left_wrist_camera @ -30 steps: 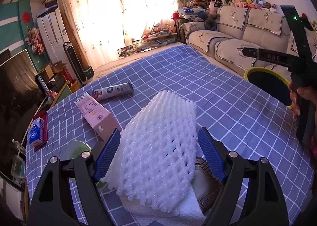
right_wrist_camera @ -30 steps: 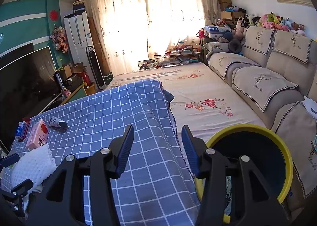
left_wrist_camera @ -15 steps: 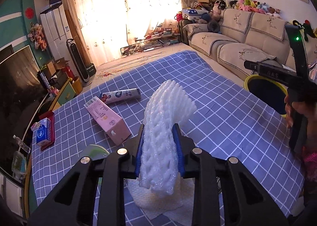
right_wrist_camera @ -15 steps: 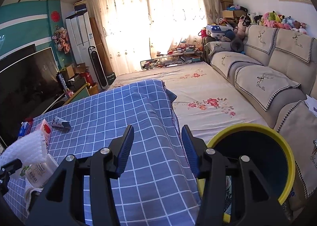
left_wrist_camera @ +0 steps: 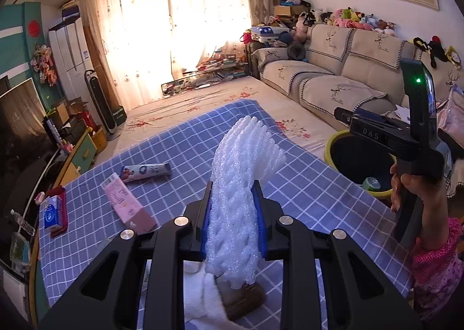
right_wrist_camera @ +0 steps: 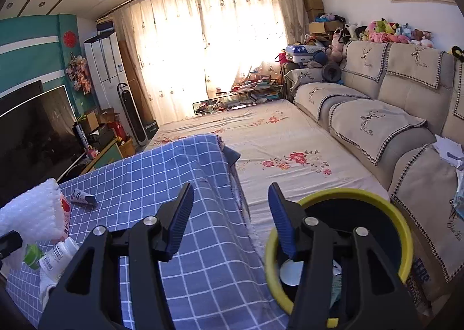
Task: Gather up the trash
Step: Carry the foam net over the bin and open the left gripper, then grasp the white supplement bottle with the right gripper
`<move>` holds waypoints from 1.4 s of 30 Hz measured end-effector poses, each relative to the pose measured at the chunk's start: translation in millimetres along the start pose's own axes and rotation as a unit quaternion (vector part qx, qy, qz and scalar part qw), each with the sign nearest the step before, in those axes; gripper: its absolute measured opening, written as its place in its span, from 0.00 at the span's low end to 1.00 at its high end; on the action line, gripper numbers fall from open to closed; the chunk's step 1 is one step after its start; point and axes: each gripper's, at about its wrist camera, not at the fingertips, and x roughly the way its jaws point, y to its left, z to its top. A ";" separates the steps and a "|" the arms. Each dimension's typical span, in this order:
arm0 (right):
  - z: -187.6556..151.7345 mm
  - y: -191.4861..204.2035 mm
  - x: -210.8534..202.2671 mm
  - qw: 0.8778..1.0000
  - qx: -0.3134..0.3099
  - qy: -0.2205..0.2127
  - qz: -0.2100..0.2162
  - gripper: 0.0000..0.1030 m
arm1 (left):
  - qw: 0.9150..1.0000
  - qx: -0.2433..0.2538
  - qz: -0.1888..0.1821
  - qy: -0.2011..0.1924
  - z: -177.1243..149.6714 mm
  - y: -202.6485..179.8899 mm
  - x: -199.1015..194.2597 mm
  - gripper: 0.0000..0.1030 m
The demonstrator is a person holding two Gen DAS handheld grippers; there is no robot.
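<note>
Foam netting, white and squashed narrow, is clamped between the blue pads of the left gripper and stands upright above the blue checked tablecloth. Beneath it a white cloth and a brown item can be seen, the latter too hidden to be identified. A pink box and a tube are left lying on the cloth further off. The right gripper is being opened with nothing between its jaws; it is held over the table edge, just beside the yellow-rimmed bin, in which some rubbish is already seen.
</note>
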 end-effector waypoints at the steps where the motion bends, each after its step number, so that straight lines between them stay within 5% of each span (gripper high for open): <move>1: 1.7 -8.4 -8.4 1.000 -0.001 -0.008 -0.012 0.55 | 1.000 0.008 -0.009 -0.001 3.4 -10.4 2.9 0.24; 11: -6.0 -128.6 -77.7 0.992 0.040 -0.028 -0.120 0.60 | 0.992 0.061 -0.104 0.020 40.8 -123.3 61.6 0.24; 20: -35.3 -191.7 -82.1 0.985 0.067 0.006 -0.160 0.62 | 0.978 0.083 -0.170 0.090 63.3 -218.6 148.9 0.27; 23: -36.3 -201.8 -82.8 0.983 0.072 0.006 -0.170 0.67 | 0.977 0.085 -0.170 0.101 67.8 -235.9 169.7 0.41; 25: -36.5 -206.6 -83.2 0.982 0.075 0.007 -0.173 0.67 | 0.978 0.088 -0.159 0.098 72.0 -247.0 181.5 0.66; 32: -39.1 -201.1 -79.5 0.983 0.071 0.019 -0.169 0.68 | 0.983 0.054 -0.155 0.087 76.7 -231.6 177.8 0.71; 36: -40.2 -191.2 -72.5 0.985 0.066 0.030 -0.155 0.70 | 0.987 0.025 -0.150 0.043 77.6 -195.1 136.7 0.77; 42: -39.0 -151.0 -55.5 0.992 0.041 0.051 -0.106 0.71 | 0.994 -0.023 -0.097 -0.035 69.8 -119.1 62.1 0.84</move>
